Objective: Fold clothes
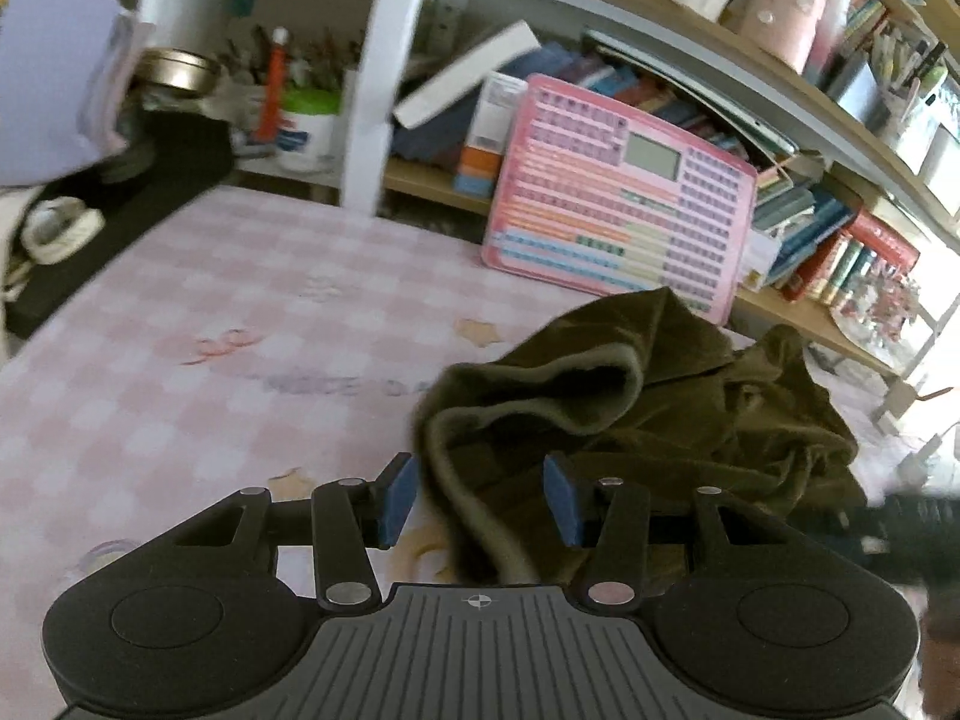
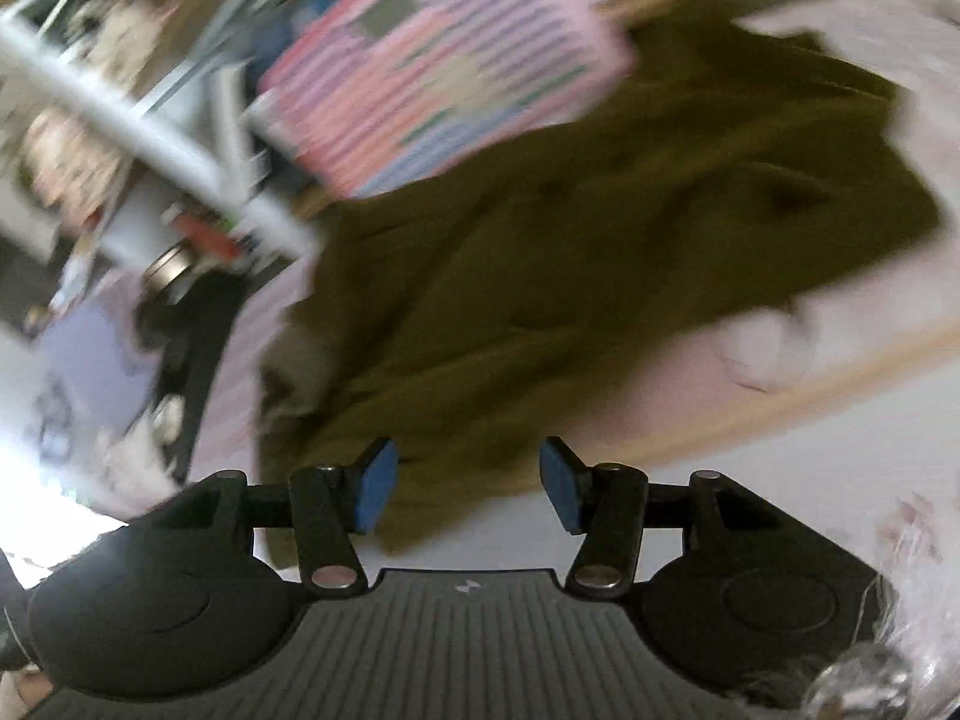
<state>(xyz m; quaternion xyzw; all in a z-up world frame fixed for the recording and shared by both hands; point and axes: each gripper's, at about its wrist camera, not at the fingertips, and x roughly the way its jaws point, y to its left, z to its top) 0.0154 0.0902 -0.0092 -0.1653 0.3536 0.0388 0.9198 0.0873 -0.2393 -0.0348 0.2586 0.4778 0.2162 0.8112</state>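
I'm holding the left claw (image 1: 480, 501) open, a hem of the rumpled green garment (image 1: 648, 420) lying between its pads, ready to pinch. Right claw (image 2: 463, 489) is gaping too, hovering over the blurred cloth just ahead on the desk (image 1: 180, 348).

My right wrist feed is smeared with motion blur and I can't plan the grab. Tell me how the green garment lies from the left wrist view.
Observer: The olive green garment is crumpled in a heap on the pink checked cover, not spread flat.
Operator: Report where the left gripper is.
Observer: The left gripper is open, with a ribbed edge of the garment lying between its blue pads, not pinched.
Operator: Say what stands behind the garment.
Observer: A pink keyboard toy leans upright against the bookshelf, just behind the heap.
Operator: Say whether my gripper shows there.
Observer: Only a dark blurred shape at the right edge; I cannot tell what it is.
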